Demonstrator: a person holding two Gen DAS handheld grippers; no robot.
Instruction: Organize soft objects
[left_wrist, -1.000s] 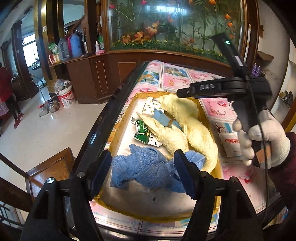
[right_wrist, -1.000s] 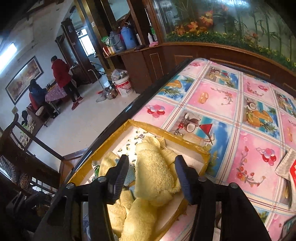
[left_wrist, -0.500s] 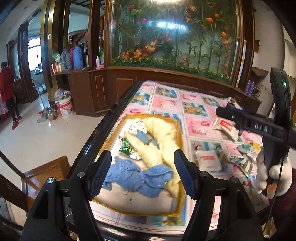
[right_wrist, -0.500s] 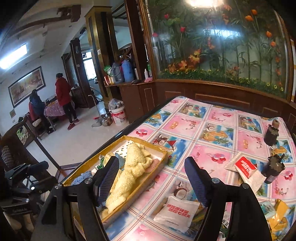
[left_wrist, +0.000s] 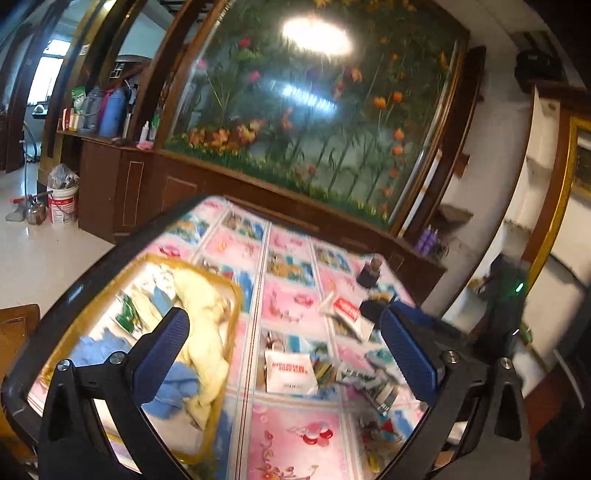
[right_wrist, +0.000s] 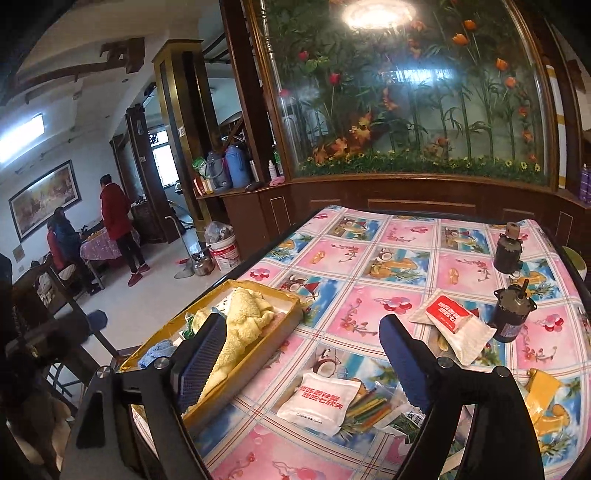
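Left gripper (left_wrist: 284, 350): spread wide, empty.
Right gripper (right_wrist: 299, 354): spread wide, empty.
Gold-rimmed shallow tray (right_wrist: 258, 345): holds fluffy yellow towel (right_wrist: 245, 314).

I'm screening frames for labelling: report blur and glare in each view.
Left wrist view: motion-smeared, the gold-rimmed tray and yellow fluffy towel soft-edged; lamp glare on the glass flower panel. Right wrist view: sharp, white tissue packet print crisp; same glare.

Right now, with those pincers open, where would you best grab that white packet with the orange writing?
Take the white packet by its near right edge, coming down from above with the right tool. It lies flat and pillow-like on the tablecloth, so a pinch across one puffy edge probably holds best.
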